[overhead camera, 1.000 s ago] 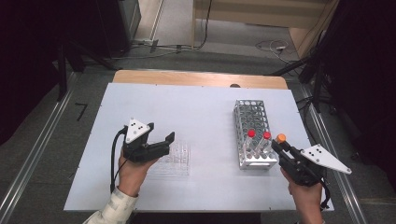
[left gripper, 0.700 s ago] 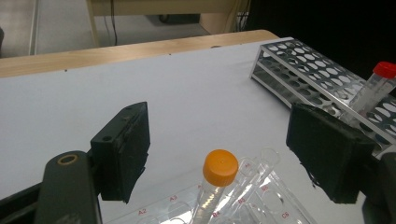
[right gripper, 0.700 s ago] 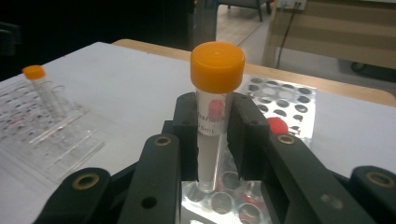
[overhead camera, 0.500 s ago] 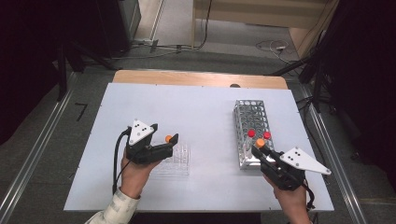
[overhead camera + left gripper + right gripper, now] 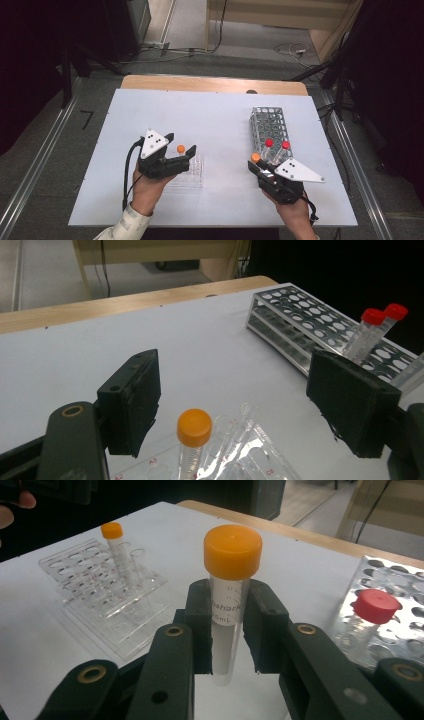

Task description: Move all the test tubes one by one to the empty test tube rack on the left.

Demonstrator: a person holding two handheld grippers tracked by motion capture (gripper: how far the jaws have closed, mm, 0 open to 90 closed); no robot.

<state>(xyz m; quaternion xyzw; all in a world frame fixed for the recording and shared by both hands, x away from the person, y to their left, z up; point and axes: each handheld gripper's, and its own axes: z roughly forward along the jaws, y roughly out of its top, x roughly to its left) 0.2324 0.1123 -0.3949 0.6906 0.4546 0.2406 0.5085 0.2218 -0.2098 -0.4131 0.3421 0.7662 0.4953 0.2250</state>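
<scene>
The left claw point(image 5: 180, 152) hovers with its jaws spread wide and released over the clear plastic tube rack point(image 5: 192, 172), which sits on the white bench point(image 5: 210, 125) at the near left. One orange-capped tube point(image 5: 180, 149) stands upright in that rack; in the left gripper view it point(image 5: 194, 432) rises between the two open pads point(image 5: 132, 400) without touching either.

Right of centre, the right claw point(image 5: 227, 625) is clenched on a second orange-capped tube point(image 5: 231, 580). The pads grip the tube body just below the cap, and the tube is held upright. In the high view this tube point(image 5: 256, 158) is near the front end of the metal wire rack point(image 5: 267, 122), which stands at the far right and carries two red-capped tubes point(image 5: 276, 146).

Step in hand, as judged: transfer of the gripped tube from the metal rack to the clear rack.

Procedure:
- Keep the grip firm and the tube vertical during travel across the bench.
- Select an empty well beside the tube already seated; align the tube bottom above it before descent.
- Lower straight down; a tilted entry is likely to catch the well rim and shift the light plastic rack.
- Use the left claw to steady the rack if it slides.
- Release only when the tube is seated.
</scene>
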